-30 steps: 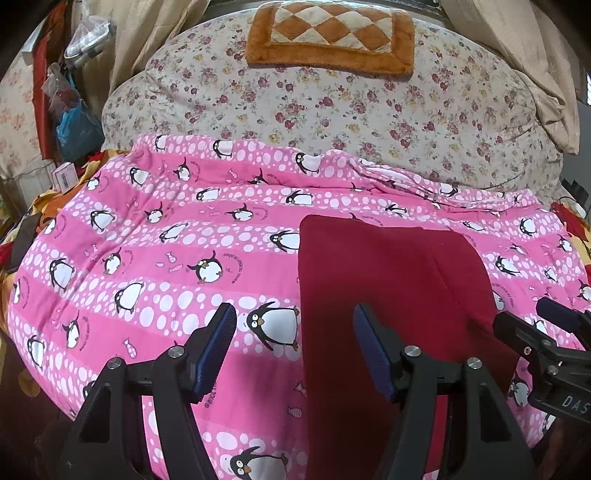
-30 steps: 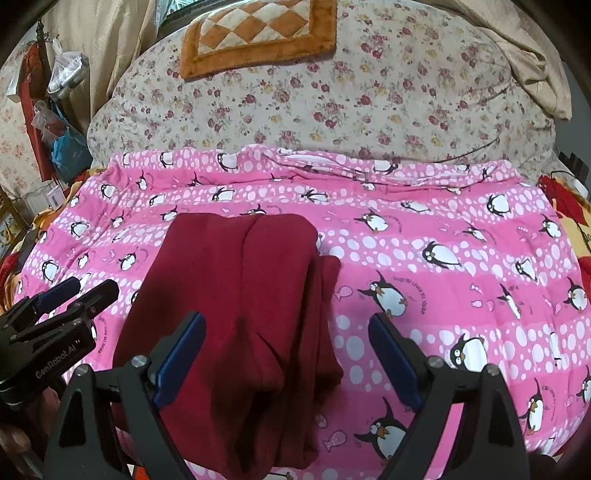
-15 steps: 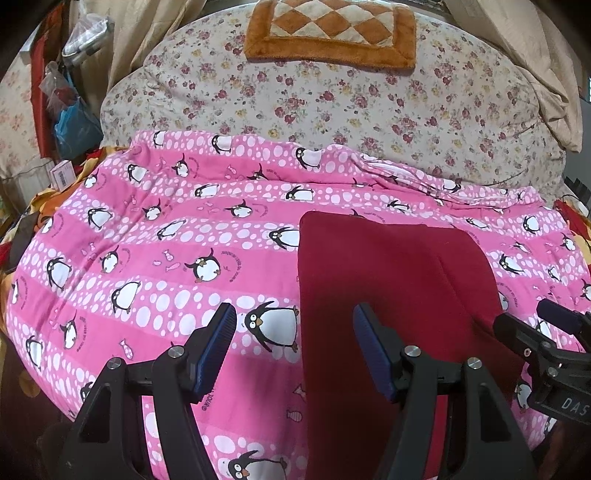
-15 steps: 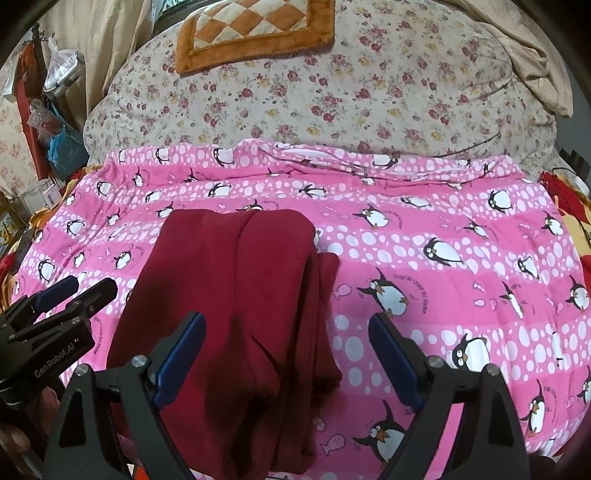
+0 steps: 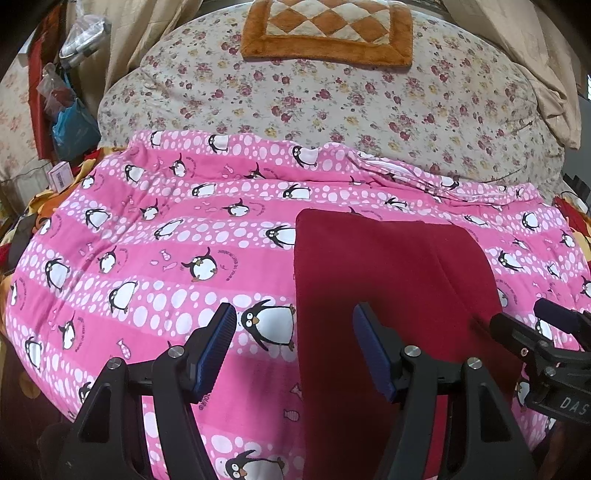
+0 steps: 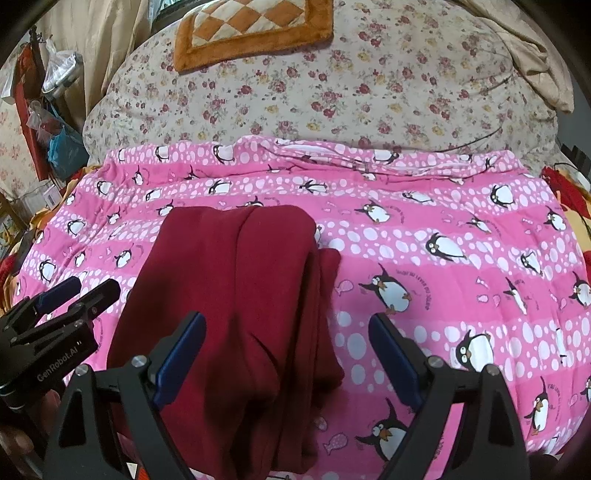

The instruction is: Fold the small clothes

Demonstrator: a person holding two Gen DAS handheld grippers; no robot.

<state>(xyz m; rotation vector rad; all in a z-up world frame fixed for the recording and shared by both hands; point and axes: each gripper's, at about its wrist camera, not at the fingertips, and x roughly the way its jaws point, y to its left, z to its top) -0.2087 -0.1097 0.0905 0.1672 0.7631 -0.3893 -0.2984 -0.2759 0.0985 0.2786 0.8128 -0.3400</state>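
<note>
A dark red garment [image 5: 388, 295] lies folded lengthwise on the pink penguin blanket [image 5: 166, 240]; in the right wrist view the garment [image 6: 229, 295] shows stacked layers along its right edge. My left gripper [image 5: 295, 347] is open and empty, hovering over the garment's left edge near the front. My right gripper [image 6: 288, 354] is open and empty over the garment's right edge. Each gripper shows in the other's view: the right one at the right side [image 5: 535, 325], the left one at the left side [image 6: 70, 295].
A floral quilt [image 5: 332, 103] lies behind the pink blanket, with an orange checkered cushion [image 5: 325, 33] on top. Bags and clutter [image 5: 70, 122] stand at the far left. Beige fabric [image 5: 539, 66] hangs at the right.
Both grippers have drifted back and up slightly; the scene sits a little lower in view. The garment has not moved and both grippers stay open.
</note>
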